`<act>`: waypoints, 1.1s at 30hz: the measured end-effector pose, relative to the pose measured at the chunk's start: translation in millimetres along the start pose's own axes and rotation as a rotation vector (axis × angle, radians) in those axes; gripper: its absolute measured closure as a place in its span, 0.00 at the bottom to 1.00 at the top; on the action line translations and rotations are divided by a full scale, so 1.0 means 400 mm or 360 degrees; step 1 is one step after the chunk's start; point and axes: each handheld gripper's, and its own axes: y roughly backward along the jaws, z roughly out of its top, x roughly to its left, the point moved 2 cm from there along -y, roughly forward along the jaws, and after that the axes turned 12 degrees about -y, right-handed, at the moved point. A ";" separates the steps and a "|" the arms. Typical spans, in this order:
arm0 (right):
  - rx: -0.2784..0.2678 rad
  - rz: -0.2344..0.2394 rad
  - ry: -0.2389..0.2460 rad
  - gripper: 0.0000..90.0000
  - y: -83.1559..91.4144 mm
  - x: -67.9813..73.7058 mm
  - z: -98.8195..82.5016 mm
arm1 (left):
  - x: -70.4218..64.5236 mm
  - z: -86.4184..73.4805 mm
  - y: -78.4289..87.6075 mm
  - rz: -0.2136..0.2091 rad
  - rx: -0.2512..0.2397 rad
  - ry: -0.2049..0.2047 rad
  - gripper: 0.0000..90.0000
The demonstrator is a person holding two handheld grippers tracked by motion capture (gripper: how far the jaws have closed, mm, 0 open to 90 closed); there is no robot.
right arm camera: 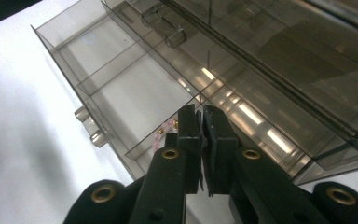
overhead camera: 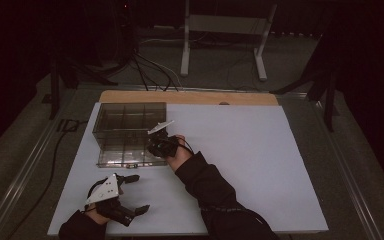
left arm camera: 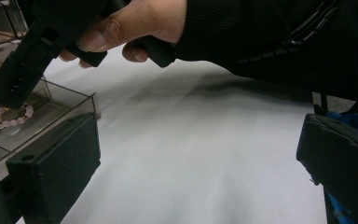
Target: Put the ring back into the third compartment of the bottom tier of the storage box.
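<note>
Your left tongs (overhead camera: 136, 192) sit nearest the high camera at the counter's (overhead camera: 260, 165) near left corner, jaws spread wide with nothing between them. Further right, your right tongs (right arm camera: 201, 140) hang over the near part of the smoky clear divided organiser box (overhead camera: 130, 132), jaws pressed together; whether they pinch anything, you cannot tell. Just beneath their tips lies the bracelet (left arm camera: 13, 116), a small loop of pale pink round beads with tiny gold spacers. It rests on the floor of an outer compartment of the box, partly hidden behind the jaws in the right gripper view.
</note>
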 end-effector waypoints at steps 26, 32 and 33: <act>-0.0032 0.0097 0.0040 0.51 0.047 0.049 0.016 | 0.000 0.001 0.000 -0.0002 -0.0005 -0.0003 0.01; -0.0066 0.0110 0.0038 0.44 0.070 0.054 0.018 | 0.000 0.003 -0.001 -0.0002 -0.0004 0.0000 0.01; -0.0077 0.0116 0.0049 0.40 0.080 0.055 0.018 | 0.001 0.003 -0.002 -0.0003 0.0001 -0.0002 0.01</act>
